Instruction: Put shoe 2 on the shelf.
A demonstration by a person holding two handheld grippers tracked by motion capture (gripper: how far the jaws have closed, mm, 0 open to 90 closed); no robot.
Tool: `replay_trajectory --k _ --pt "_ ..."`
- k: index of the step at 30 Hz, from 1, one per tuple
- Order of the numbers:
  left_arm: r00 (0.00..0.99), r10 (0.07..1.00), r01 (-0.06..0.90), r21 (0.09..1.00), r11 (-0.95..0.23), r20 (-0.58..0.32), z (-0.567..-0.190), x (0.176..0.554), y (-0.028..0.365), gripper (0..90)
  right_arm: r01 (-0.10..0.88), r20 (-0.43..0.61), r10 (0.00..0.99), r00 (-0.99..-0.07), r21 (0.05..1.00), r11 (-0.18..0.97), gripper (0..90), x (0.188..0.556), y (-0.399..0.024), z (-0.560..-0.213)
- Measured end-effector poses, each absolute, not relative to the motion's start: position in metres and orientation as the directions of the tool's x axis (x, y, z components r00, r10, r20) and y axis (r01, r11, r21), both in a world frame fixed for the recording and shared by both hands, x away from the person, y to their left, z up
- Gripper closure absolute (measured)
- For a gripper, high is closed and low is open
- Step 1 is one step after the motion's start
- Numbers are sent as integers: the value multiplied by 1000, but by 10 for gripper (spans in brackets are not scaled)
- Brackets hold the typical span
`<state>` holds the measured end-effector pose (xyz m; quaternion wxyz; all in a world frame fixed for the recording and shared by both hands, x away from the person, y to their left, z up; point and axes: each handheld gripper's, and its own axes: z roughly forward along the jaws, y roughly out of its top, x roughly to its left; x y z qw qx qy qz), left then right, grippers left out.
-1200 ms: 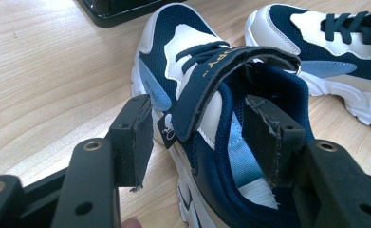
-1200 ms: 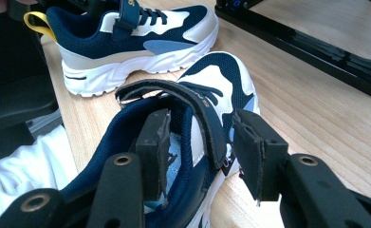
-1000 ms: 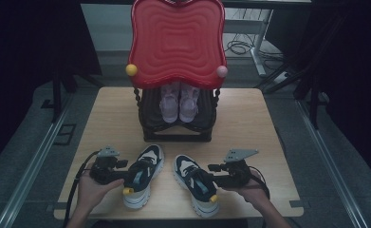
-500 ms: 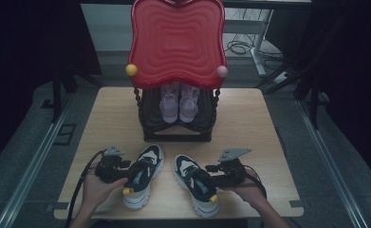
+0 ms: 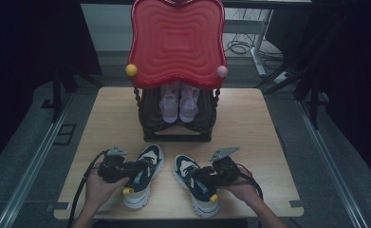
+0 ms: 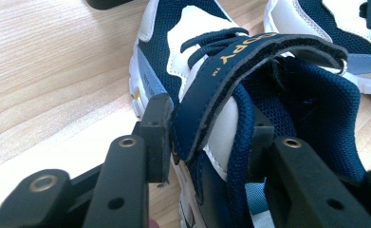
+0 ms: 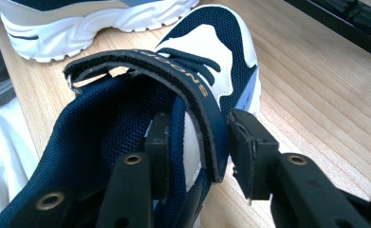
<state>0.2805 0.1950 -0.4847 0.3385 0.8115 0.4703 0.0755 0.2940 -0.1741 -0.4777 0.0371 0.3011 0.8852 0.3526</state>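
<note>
Two navy-and-white sneakers lie toe-away near the table's front. My left gripper (image 5: 143, 170) (image 6: 209, 137) straddles the outer side wall of the left sneaker (image 5: 150, 156) (image 6: 207, 28). Its jaws have just been closing, one pad on the strap end and the other inside against the lining. My right gripper (image 5: 203, 179) (image 7: 197, 142) straddles the side wall of the right sneaker (image 5: 185, 166) (image 7: 221, 42). Its jaws have also been closing. The inner pad touches the collar, and a thin gap remains between the outer pad and the strap.
A black shoe rack (image 5: 176, 130) stands mid-table with a pair of pink shoes (image 5: 178, 102) inside, under a raised red wavy panel (image 5: 177, 42) with a yellow ball (image 5: 131, 70) and a pink ball (image 5: 222, 71). Bare wooden table (image 5: 249, 123) lies either side.
Both hands stay beside their sneakers. The left gripper has edged slightly in toward its sneaker, and both pairs of jaws look narrower around the side walls.
</note>
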Motion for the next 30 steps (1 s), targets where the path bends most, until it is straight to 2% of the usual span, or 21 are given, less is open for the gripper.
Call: replay_trajectory --k 10,23,30 --pt "512 836 716 635 -288 -198 -485 277 196 689 519 160 570 -806 653 552 704 294 -178 -477" --pt "508 832 689 684 -239 -221 -479 273 206 723 502 184 554 -812 704 502 730 295 -189 -477" --pt "514 817 680 704 -204 -260 -475 271 213 726 498 211 555 -804 749 437 731 295 -199 -472"
